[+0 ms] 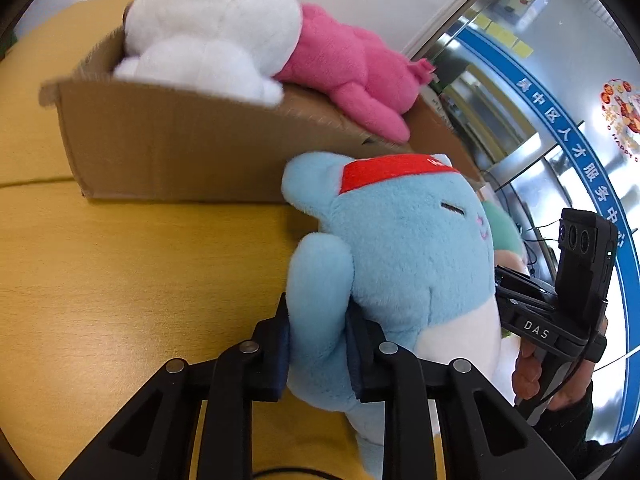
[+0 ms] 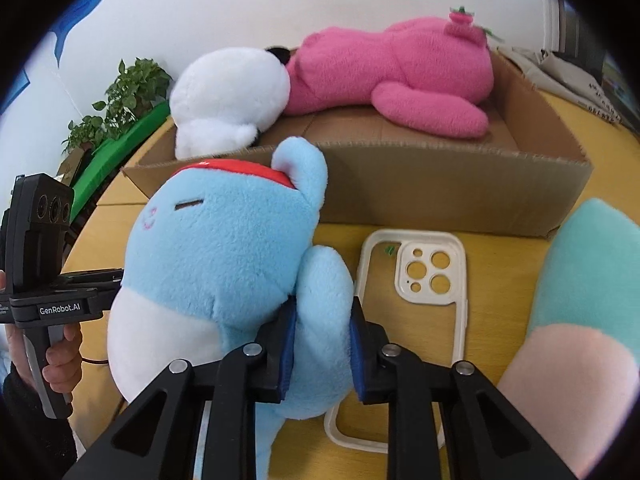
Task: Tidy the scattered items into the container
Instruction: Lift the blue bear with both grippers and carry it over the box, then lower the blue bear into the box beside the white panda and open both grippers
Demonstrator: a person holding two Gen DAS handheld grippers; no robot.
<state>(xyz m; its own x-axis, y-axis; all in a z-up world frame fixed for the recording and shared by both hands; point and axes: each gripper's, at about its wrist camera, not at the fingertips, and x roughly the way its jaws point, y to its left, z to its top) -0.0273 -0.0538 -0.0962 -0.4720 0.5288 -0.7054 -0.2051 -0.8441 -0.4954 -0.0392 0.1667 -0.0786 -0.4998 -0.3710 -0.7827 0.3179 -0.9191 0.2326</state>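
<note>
A light blue plush toy (image 1: 404,248) with a red headband and white belly is held between both grippers above the yellow table. My left gripper (image 1: 318,344) is shut on one of its arms. My right gripper (image 2: 322,344) is shut on its other arm; the toy fills the left of the right wrist view (image 2: 216,256). The cardboard box (image 1: 192,148) stands just behind it, also in the right wrist view (image 2: 460,188). A white plush (image 1: 212,28) and a pink plush (image 1: 352,68) lie in the box.
A cream phone case (image 2: 420,280) lies on the yellow table (image 2: 504,272) in front of the box. A mint and peach plush (image 2: 580,320) lies at the right. Potted plants (image 2: 120,100) stand at the far left. A glass wall (image 1: 540,120) is behind.
</note>
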